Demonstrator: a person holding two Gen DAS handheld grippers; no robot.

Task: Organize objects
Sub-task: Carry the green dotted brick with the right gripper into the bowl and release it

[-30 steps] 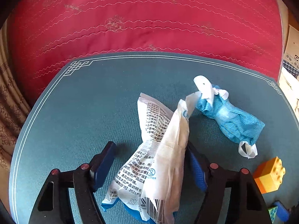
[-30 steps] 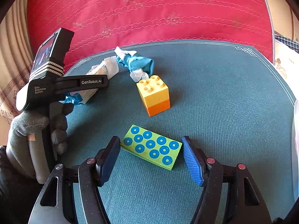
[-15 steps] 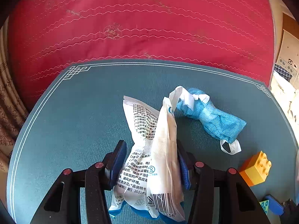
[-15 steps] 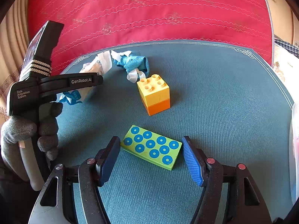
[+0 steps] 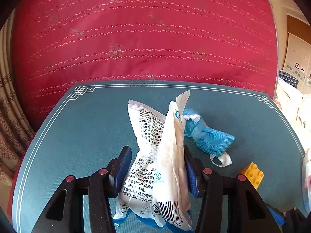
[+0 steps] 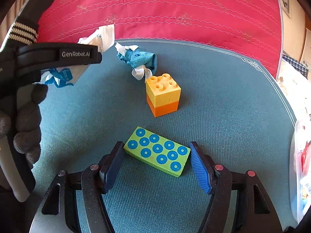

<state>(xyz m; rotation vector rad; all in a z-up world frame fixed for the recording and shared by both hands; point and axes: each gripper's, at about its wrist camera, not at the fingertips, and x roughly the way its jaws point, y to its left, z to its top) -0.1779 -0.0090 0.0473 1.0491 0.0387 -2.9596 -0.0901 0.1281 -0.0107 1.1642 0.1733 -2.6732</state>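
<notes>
White plastic packet (image 5: pixel 155 167), printed with Chinese text, a barcode and "2021", sits pinched in the left gripper (image 5: pixel 155 167), whose jaws have just closed on it, above the teal mat (image 5: pixel 77 136). "GenRobot.AI" marks that tool's arm. The right gripper (image 6: pixel 157 162) gapes around a green dotted block (image 6: pixel 157 151) near the mat's front edge. The packet's lower end is cropped.

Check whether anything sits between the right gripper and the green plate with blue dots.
Nothing visible does. The green plate lies flat on the teal mat directly between the right gripper's open fingers. The yellow-and-orange block stands beyond it, out of the way.
</notes>
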